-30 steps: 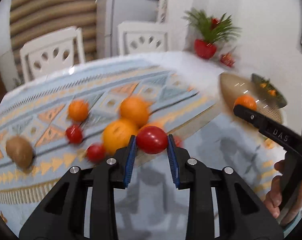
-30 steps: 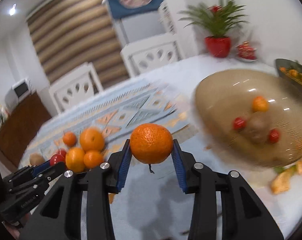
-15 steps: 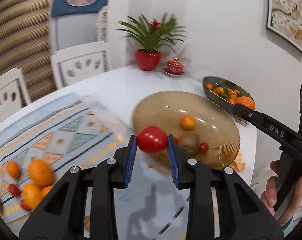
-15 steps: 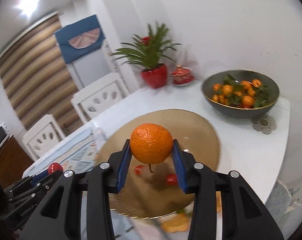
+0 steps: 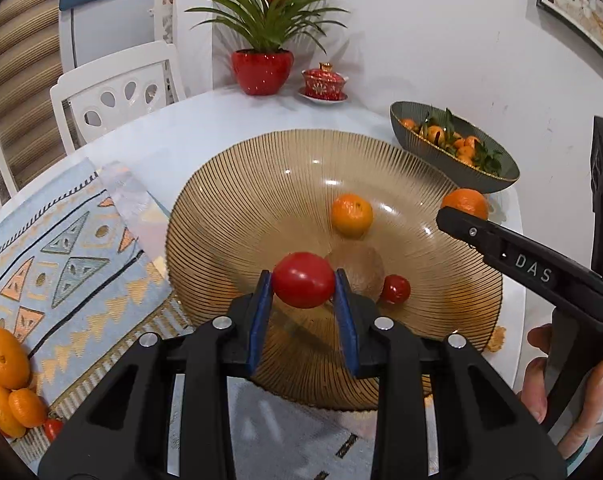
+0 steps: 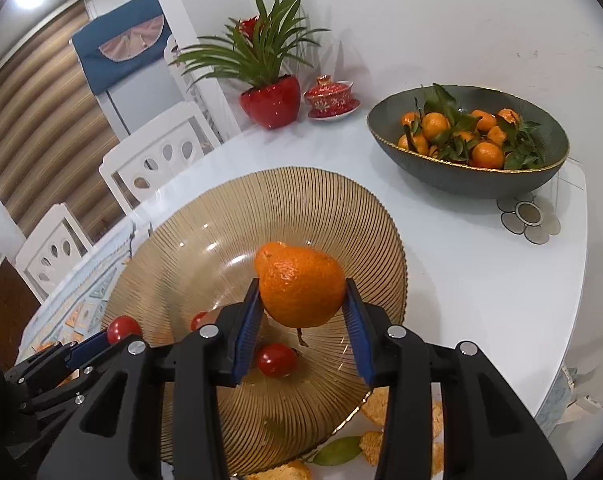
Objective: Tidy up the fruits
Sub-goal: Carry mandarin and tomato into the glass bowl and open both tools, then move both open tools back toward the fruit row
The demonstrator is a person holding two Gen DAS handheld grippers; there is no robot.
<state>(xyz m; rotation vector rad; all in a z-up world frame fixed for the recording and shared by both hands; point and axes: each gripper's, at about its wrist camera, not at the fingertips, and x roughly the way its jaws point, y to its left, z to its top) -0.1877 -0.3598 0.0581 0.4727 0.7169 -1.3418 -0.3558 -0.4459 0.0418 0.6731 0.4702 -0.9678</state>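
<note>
The left tool is clamped on a red tomato, its blue pads pressing the fruit from both sides at the centre of the left wrist view. The tomato hangs above the near half of a ribbed amber glass bowl that fills the middle of that frame. Inside the bowl lie a small orange, a brown kiwi-like fruit just behind the tool, and a small cherry tomato touching it on the right.

The right tool is clamped on a mandarin, held above the same bowl in the centre of the right wrist view; another cherry tomato sits in the bowl just below it. In the left wrist view this tool enters from the right edge, a hand gripping its handle at the lower right.

At the lower left of the left wrist view, more oranges rest on a patterned cloth on the white bench. A dark bowl of leafy mandarins stands at the upper right, well apart from a red potted plant.
</note>
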